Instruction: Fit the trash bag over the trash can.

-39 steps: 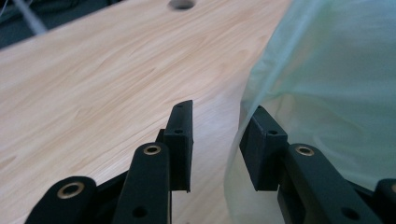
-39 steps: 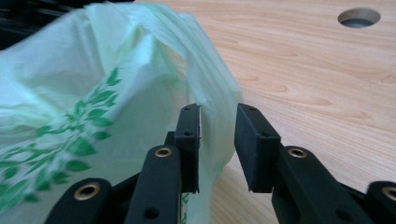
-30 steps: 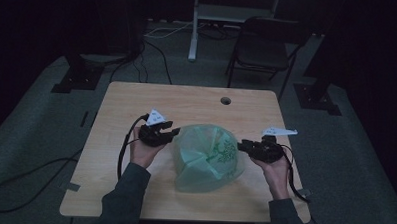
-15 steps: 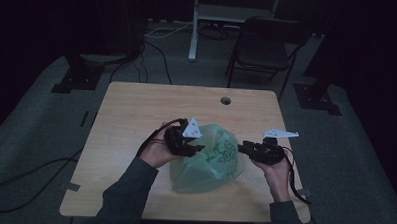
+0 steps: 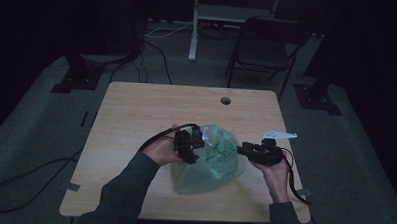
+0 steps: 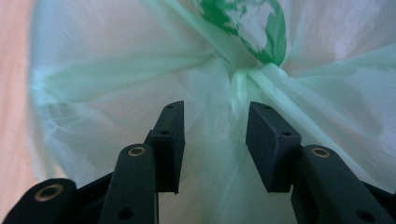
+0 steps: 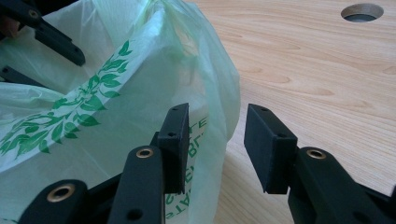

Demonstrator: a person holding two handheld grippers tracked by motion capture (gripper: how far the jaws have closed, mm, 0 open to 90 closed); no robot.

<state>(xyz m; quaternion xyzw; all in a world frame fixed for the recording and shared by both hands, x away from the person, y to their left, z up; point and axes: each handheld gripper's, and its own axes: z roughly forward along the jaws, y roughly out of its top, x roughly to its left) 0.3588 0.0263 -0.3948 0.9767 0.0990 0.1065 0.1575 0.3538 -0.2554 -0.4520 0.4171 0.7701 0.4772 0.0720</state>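
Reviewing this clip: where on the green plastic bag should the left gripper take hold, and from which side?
Probably the gathered neck of the green plastic bag, where the film bunches into a narrow twist that open jaws can span. The left gripper already faces it from the bag's left side, jaws apart, the twist just beyond the gap. The smooth, ballooned sides offer no fold to pinch.

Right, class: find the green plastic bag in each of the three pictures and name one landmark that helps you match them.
High view: the green plastic bag lies on the table's near half, between the two grippers.
Left gripper view: the bag spreads across the picture behind the black jaws.
Right gripper view: the bag covers the left half, on the wooden table.
Shared landmark: the bag's dark green leaf print.
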